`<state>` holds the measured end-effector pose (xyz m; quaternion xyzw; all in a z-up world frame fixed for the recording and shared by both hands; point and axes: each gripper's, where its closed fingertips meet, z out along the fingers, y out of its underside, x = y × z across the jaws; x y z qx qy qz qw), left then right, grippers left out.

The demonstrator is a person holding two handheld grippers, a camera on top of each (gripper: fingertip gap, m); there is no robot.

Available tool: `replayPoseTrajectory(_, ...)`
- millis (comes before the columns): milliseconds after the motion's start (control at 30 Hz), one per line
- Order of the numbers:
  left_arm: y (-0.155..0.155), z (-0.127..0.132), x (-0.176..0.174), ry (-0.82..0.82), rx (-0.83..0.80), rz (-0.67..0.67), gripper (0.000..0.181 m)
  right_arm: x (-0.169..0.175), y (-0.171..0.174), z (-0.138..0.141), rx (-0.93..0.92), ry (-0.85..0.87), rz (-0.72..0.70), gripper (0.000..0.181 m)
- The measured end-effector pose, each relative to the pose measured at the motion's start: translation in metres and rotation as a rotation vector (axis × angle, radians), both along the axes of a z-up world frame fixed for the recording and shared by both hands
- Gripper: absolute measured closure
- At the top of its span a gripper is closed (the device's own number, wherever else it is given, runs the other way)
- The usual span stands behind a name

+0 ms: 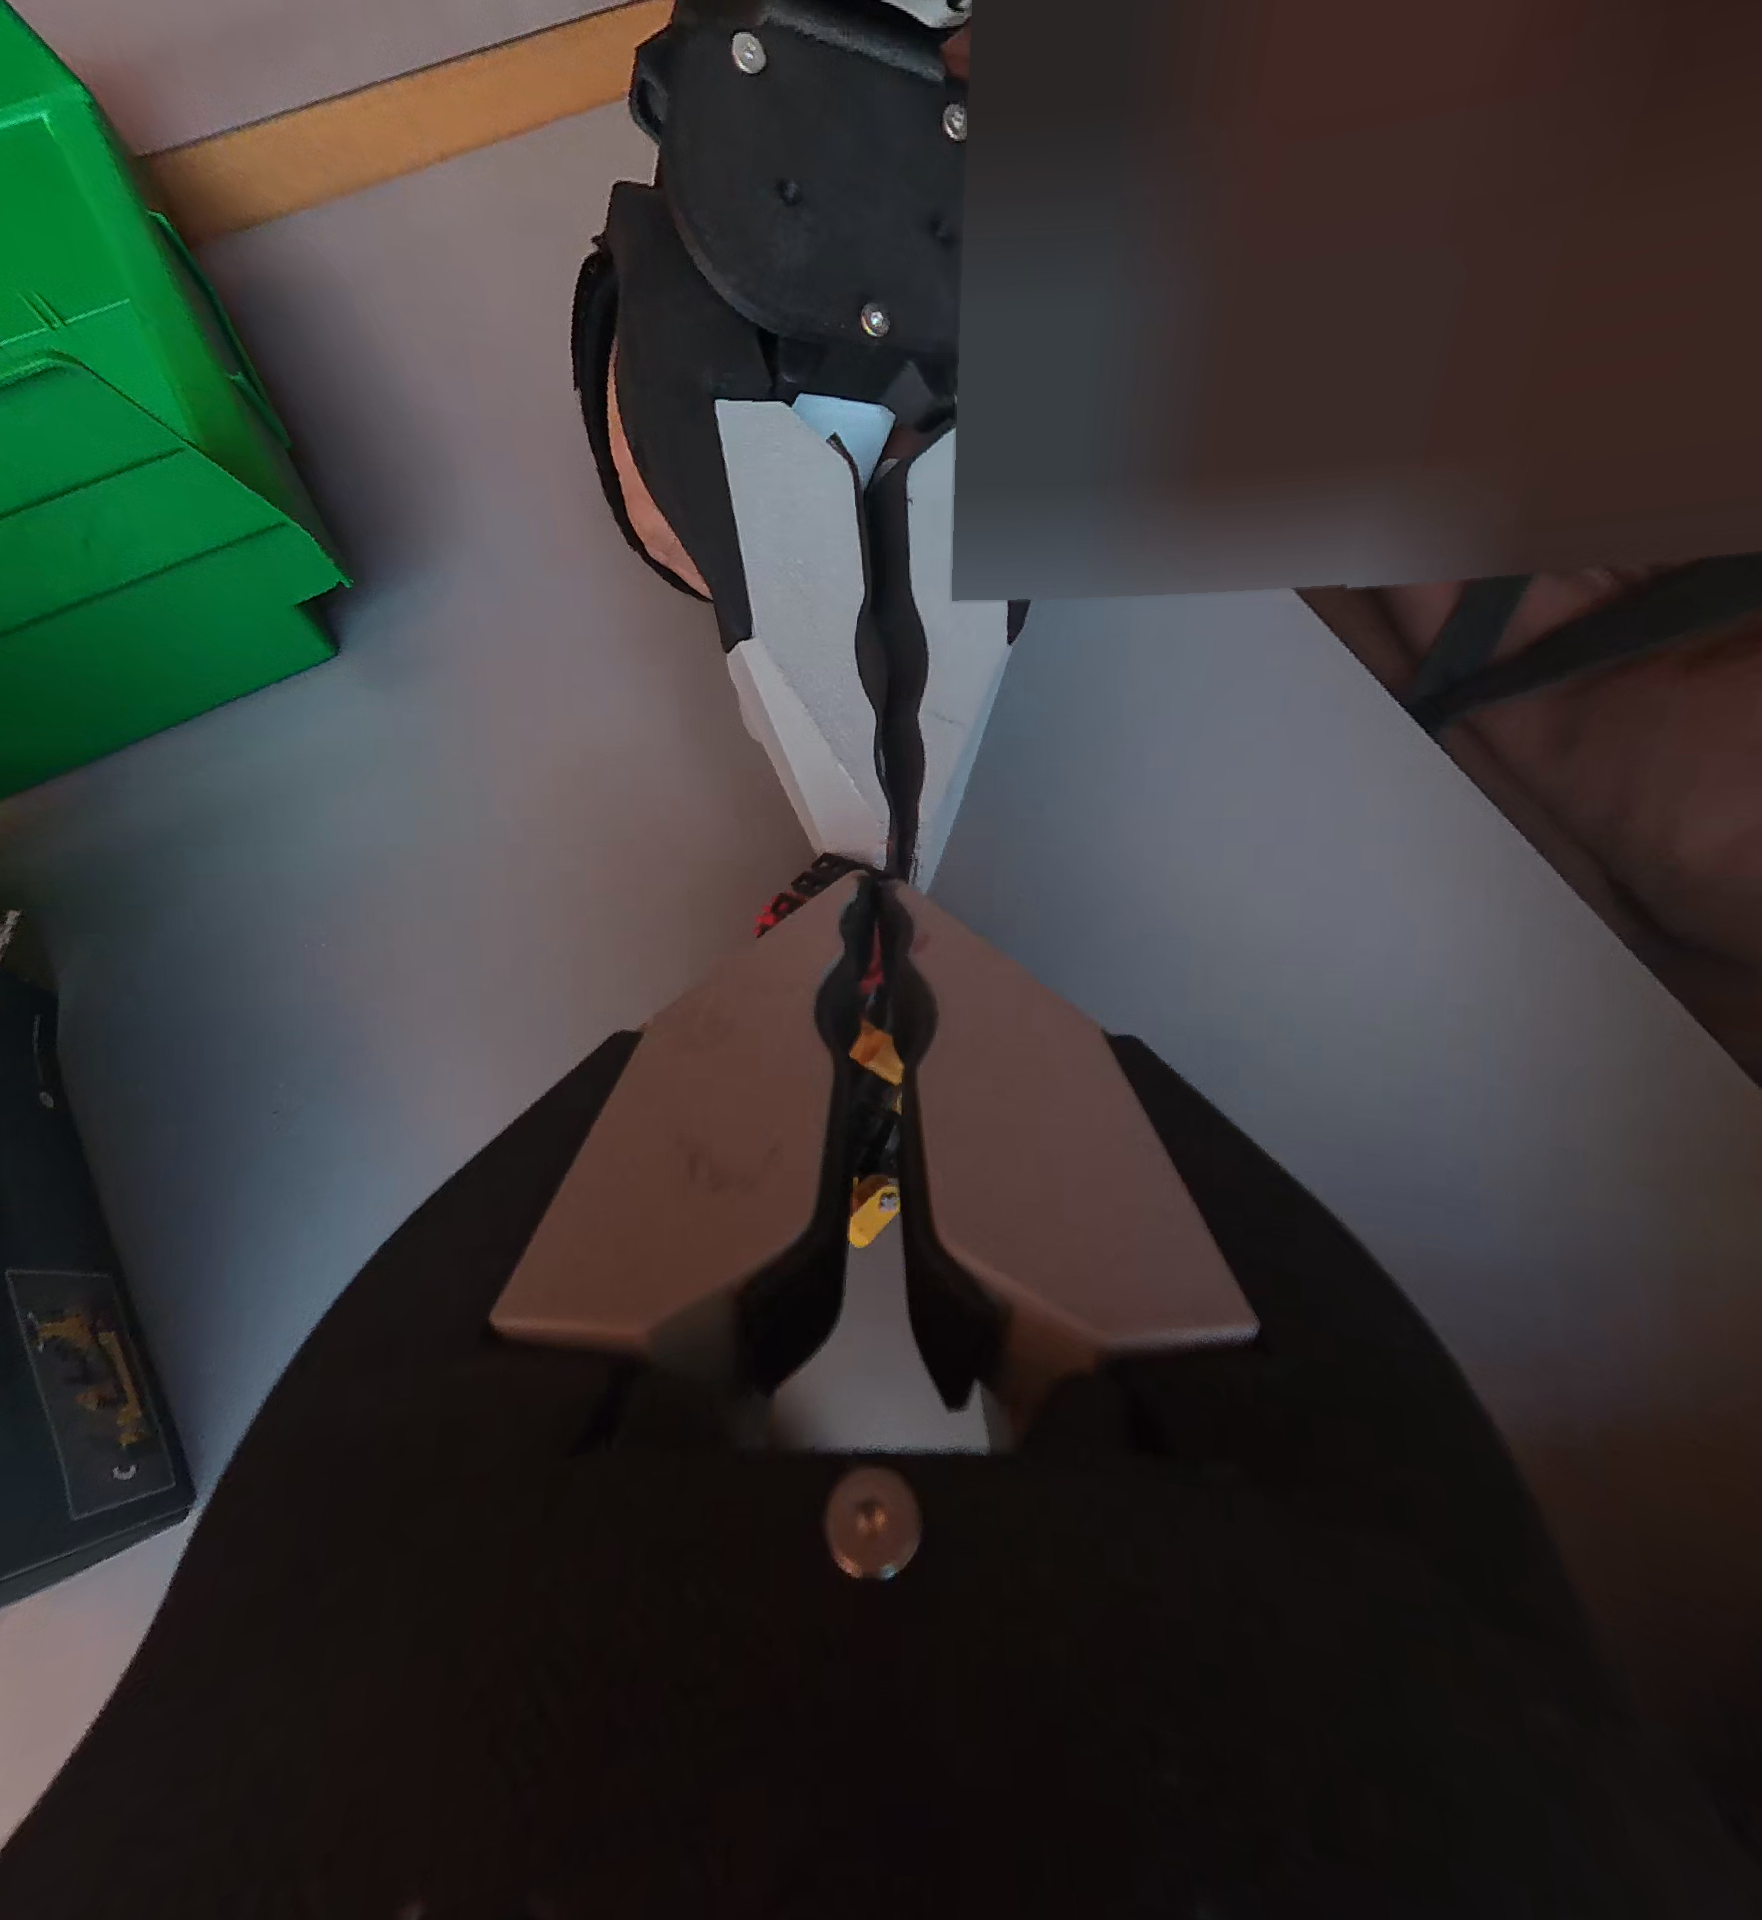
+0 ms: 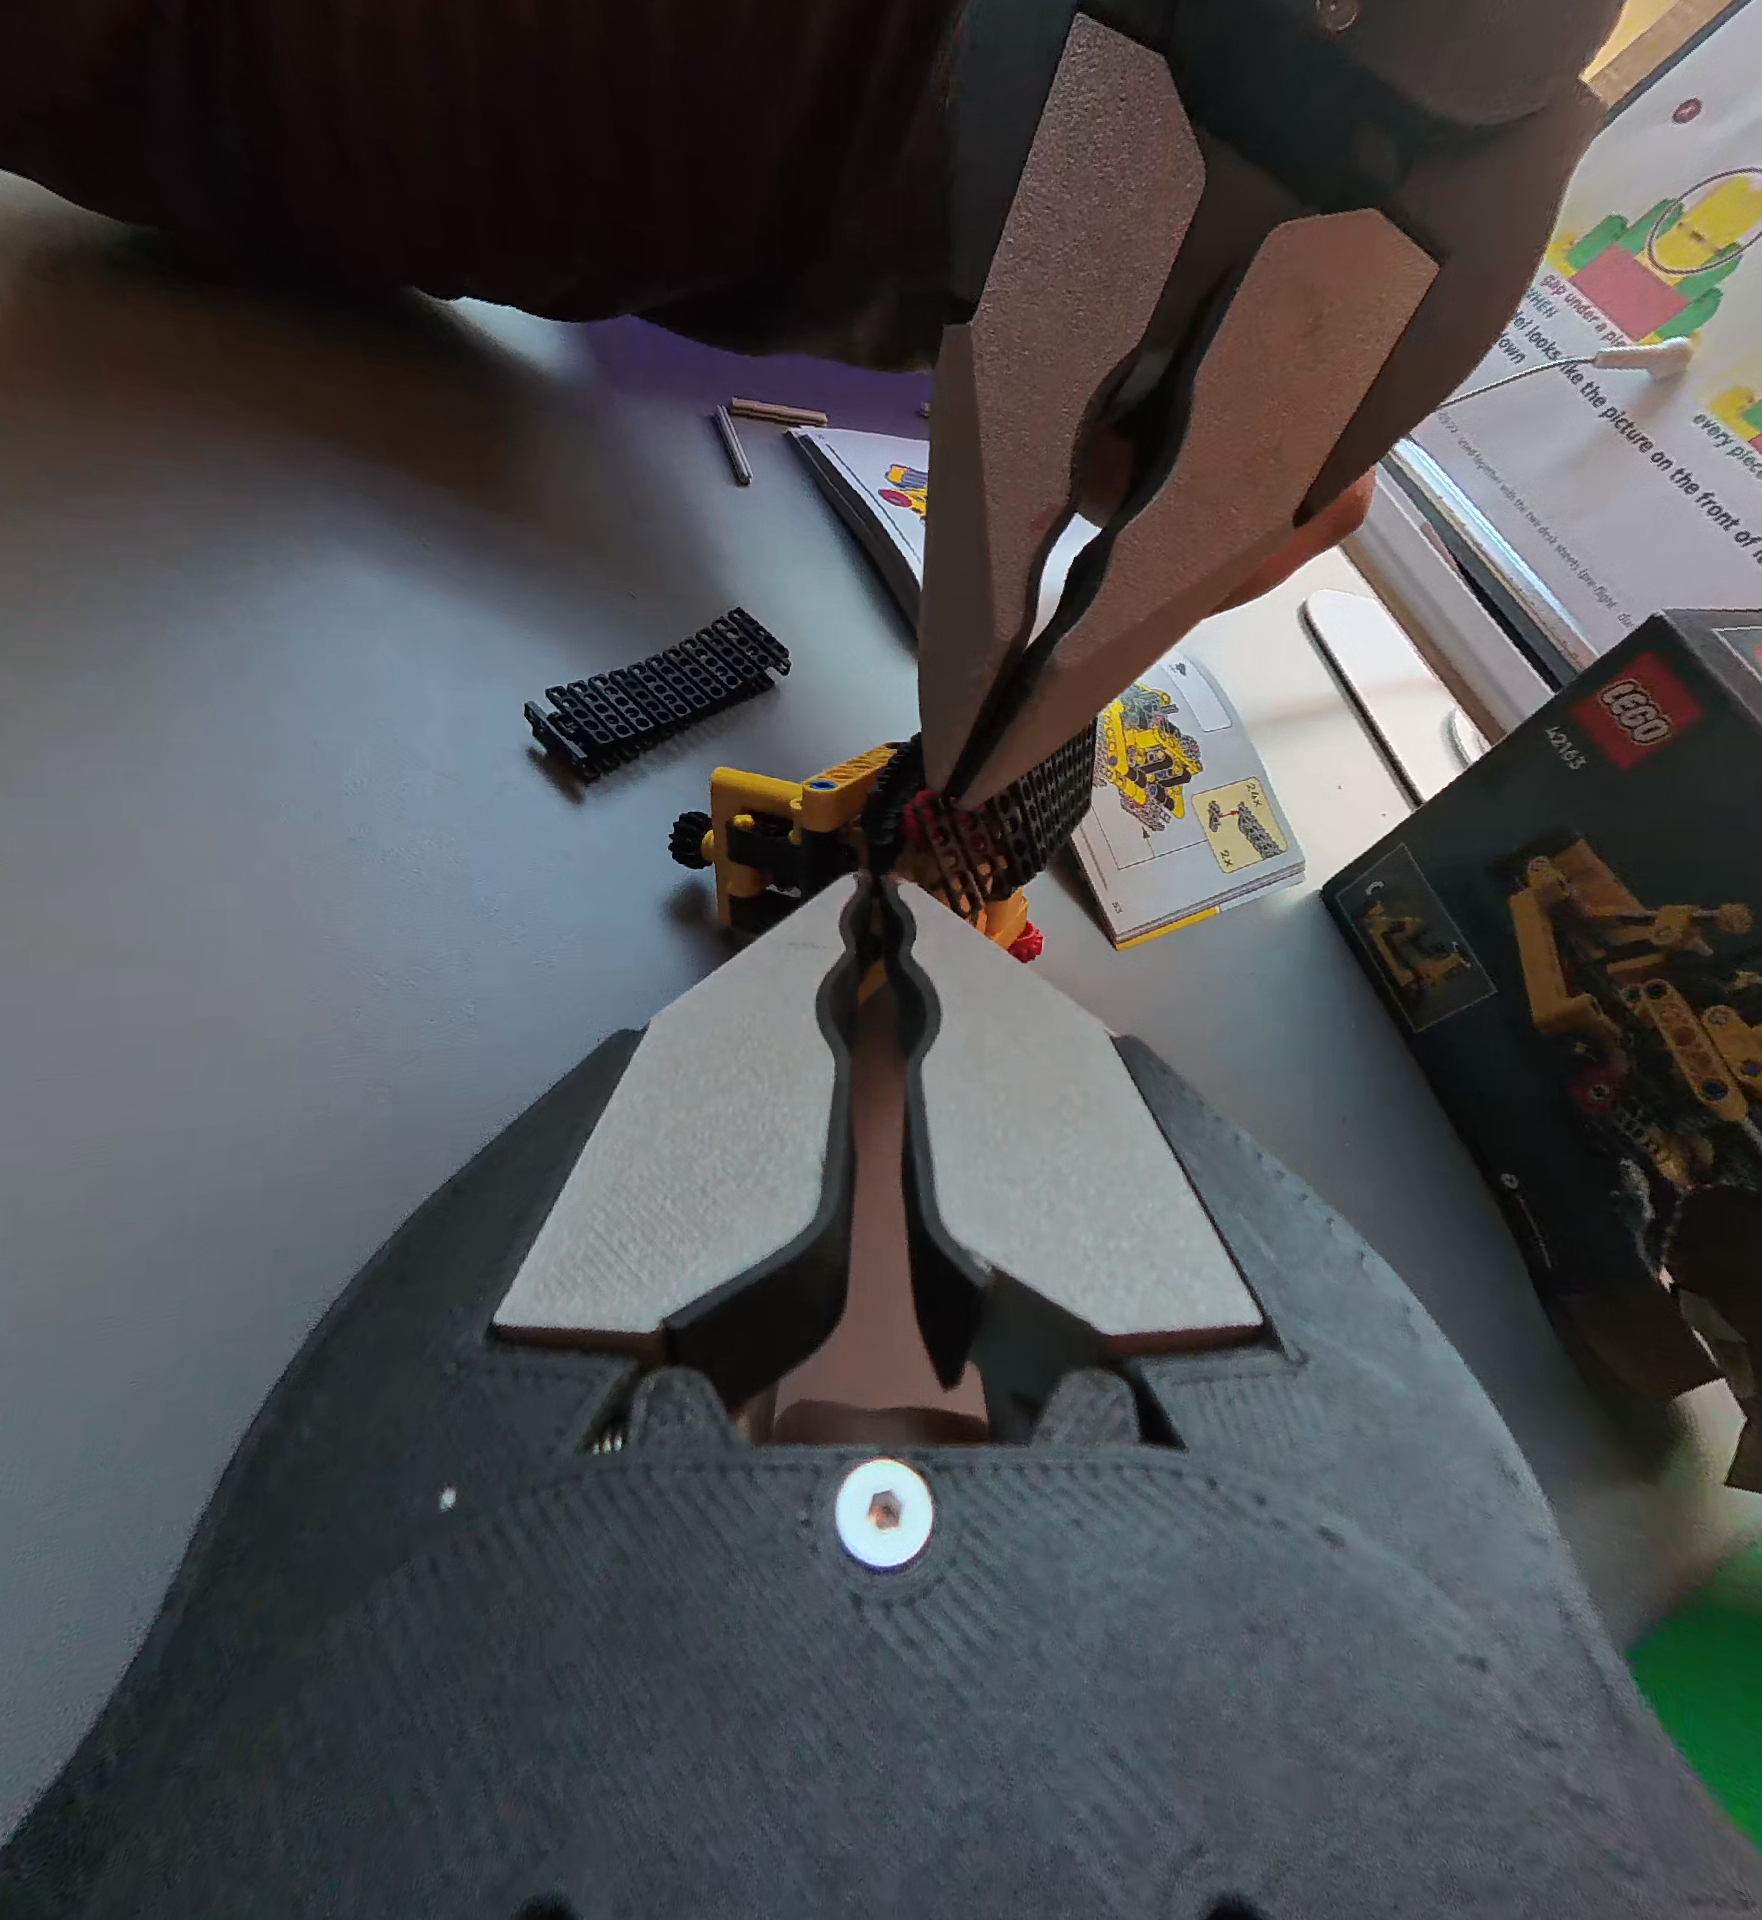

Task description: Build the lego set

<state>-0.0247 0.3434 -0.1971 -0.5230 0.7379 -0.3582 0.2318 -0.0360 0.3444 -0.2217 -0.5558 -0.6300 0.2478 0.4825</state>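
Right claw (image 2: 882,894) pinched narrow at yellow model (image 2: 804,821); left claw (image 2: 944,795) clamps its black track (image 2: 1022,810). Model light, brittle at joints, track floppy: grip your frame beams, not gears.

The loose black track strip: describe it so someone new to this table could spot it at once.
Start at the grey table in the right wrist view and find the yellow and black model at its middle, where both sets of fingers meet. Left of it and slightly farther back lies the loose track strip, flat and alone. Unlike the track on the model, nothing touches it.
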Motion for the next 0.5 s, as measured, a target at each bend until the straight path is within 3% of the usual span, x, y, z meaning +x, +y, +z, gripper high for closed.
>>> replayPoseTrajectory(333,-0.0100,-0.0053,-0.0002,0.062,0.039,-0.072,0.181,0.0034,-0.0035,-0.0033,0.001,-0.006,-0.019,0.181)
replayPoseTrajectory(500,-0.0047,0.0009,0.0023,0.044,0.087,-0.028,0.181,0.0101,-0.0017,0.0027,0.019,0.024,-0.028,0.181)
